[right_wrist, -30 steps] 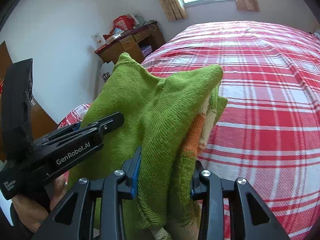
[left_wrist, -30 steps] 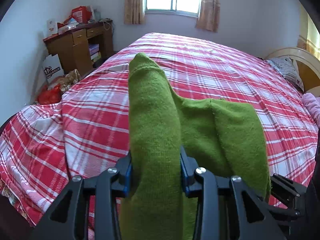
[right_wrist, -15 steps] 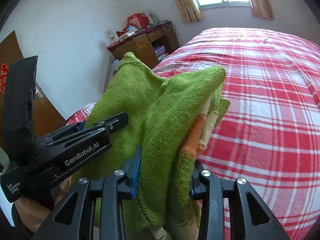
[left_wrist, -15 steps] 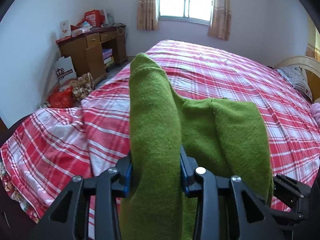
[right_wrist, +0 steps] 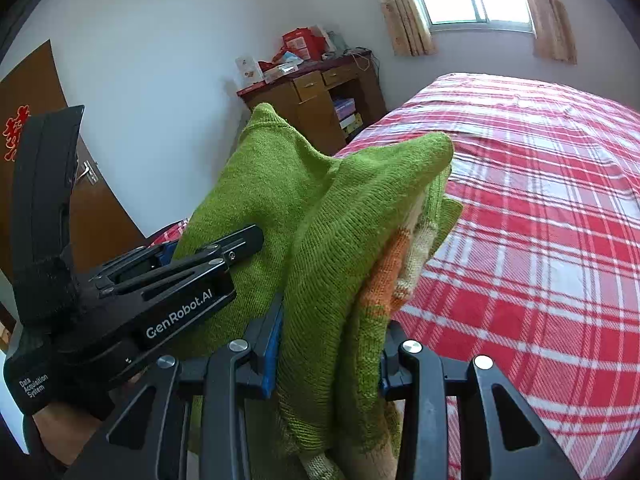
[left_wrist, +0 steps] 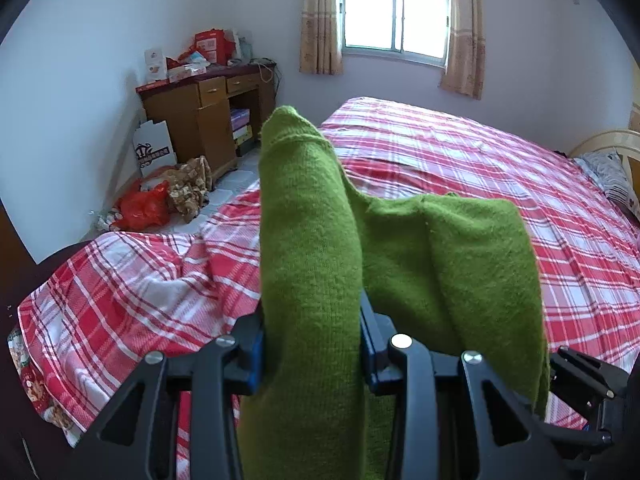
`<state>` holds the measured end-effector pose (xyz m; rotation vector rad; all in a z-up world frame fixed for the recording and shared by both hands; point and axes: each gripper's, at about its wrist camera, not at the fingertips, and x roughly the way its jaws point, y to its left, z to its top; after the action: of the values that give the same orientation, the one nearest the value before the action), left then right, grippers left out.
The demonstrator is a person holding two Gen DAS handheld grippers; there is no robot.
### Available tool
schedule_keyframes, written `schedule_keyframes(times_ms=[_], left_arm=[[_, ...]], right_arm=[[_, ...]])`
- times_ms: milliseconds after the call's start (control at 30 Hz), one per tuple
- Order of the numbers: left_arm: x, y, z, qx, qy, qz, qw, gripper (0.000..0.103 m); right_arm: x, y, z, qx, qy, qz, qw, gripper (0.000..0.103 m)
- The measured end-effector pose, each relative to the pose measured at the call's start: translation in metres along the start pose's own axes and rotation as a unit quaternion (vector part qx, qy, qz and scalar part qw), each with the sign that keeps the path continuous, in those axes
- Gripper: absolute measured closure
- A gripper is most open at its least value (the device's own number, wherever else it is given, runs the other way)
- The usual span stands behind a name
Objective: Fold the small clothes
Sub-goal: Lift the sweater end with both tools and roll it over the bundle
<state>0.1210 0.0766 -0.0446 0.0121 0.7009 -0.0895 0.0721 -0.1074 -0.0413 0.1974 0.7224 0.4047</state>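
Note:
A small green knitted sweater (left_wrist: 312, 248) with an orange and cream patch (right_wrist: 394, 264) hangs bunched in the air above the bed. My left gripper (left_wrist: 312, 354) is shut on one thick fold of it. My right gripper (right_wrist: 330, 356) is shut on another fold (right_wrist: 320, 272). The left gripper also shows in the right wrist view (right_wrist: 172, 280), close on the left, with green knit between its fingers. The sweater's lower part is hidden below both views.
A bed with a red and white plaid sheet (left_wrist: 460, 168) fills the right and middle. A wooden desk (left_wrist: 208, 120) with boxes stands by the far wall. A red bag (left_wrist: 144, 210) and clutter lie on the floor. A brown door (right_wrist: 36, 92) is at left.
Both grippers have lifted and pulled back from the bed with the sweater still held. The bed now sits lower and farther away, and more floor and wall show.

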Motion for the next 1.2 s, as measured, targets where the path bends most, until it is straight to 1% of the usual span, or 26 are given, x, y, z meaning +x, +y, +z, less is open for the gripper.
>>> schedule_keyframes(times_ms=[400,600,900,1200], left_arm=[[0.027,0.028,0.023,-0.013,-0.008,0.025,0.9996,0.065],[0.047,0.034,0.036,-0.013,-0.014,0.040,0.9990,0.065],[0.083,0.031,0.050,-0.010,-0.002,0.049,0.9987,0.065],[0.085,0.024,0.059,-0.005,-0.004,0.045,0.9989,0.065]], right_arm=[[0.040,0.011,0.033,-0.036,-0.005,0.010,0.999,0.065],[0.064,0.012,0.049,-0.066,-0.018,0.002,0.998,0.065],[0.100,-0.002,0.065,-0.055,-0.017,-0.003,0.998,0.065],[0.098,-0.008,0.070,-0.042,-0.022,0.005,0.999,0.065]])
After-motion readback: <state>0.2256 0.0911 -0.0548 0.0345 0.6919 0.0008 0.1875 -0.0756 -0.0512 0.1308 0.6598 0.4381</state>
